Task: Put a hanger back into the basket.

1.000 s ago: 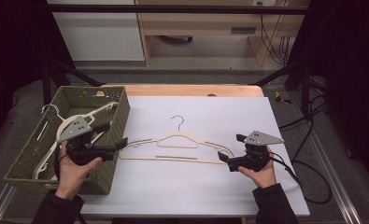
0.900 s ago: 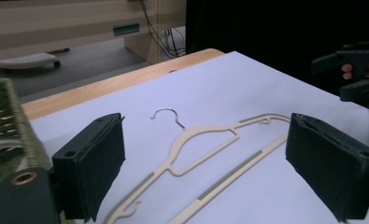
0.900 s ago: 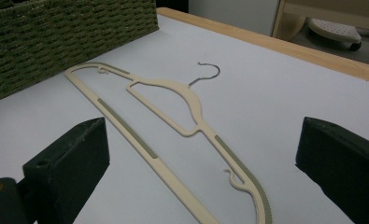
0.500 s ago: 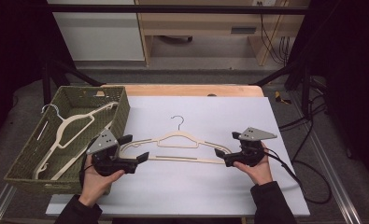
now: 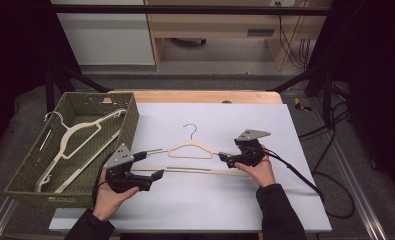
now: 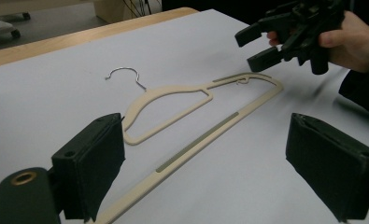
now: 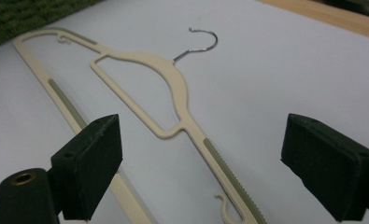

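Both hands have come down and in toward the cream hanger (image 5: 192, 157) lying flat on the white table (image 5: 295, 200). The left gripper (image 5: 155, 175), which a second ago hovered by the green basket (image 5: 130, 115), now sits low at the hanger's near-left end. In the left gripper view its jaws stand wide with nothing between the pads, and the long bar (image 6: 196, 144) runs out ahead of them.

The right gripper (image 5: 224, 159) has slid in to the opposite end. Its jaws have just been closing a little, yet they are still well apart. In the right gripper view the hanger's arm (image 7: 219, 163) lies ahead between the two pads, untouched as far as I can make out.

So the hanger is not yet held by either tool. It looks like a two-ended pickup is being lined up, perhaps to join the other hangers (image 5: 75, 145) in the basket.
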Motion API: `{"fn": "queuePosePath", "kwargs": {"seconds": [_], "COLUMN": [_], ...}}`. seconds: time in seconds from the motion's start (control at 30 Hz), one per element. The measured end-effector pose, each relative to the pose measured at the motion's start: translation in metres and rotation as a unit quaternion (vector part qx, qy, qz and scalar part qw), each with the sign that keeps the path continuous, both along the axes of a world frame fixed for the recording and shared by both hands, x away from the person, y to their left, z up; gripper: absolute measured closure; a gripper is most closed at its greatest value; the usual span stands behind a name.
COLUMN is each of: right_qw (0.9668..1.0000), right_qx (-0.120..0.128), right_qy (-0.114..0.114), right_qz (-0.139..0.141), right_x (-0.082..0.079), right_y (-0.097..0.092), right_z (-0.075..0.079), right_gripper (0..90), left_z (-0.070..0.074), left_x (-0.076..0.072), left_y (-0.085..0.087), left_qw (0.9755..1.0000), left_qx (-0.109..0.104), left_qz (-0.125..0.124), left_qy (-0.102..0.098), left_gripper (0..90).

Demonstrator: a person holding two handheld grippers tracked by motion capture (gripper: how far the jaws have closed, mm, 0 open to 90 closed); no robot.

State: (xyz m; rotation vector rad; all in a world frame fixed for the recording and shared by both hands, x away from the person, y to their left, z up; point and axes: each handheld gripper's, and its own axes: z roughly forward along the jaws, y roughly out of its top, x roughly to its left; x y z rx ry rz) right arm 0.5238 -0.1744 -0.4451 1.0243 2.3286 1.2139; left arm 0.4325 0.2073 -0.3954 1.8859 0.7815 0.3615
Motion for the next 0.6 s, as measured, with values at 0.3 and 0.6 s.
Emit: {"fn": "queuePosePath", "kwargs": {"seconds": [0.3, 0.6], "right_qw": [0.9981, 0.9955], "right_qx": [-0.057, -0.077], "right_qy": [0.024, 0.053], "right_qz": [-0.001, 0.014], "right_x": [0.021, 0.025], "right_y": [0.008, 0.011], "right_z": [-0.023, -0.031], "right_gripper": [35.6, 56.8], "left_z": [-0.002, -0.003], "left_x": [0.000, -0.001], "left_y": [-0.004, -0.005], "left_qw": [1.0000, 0.9999], "left_qx": [0.005, 0.006], "left_qz": [-0.007, -0.011], "left_qy": [0.002, 0.002], "left_gripper": [11.7, 12.0]}}
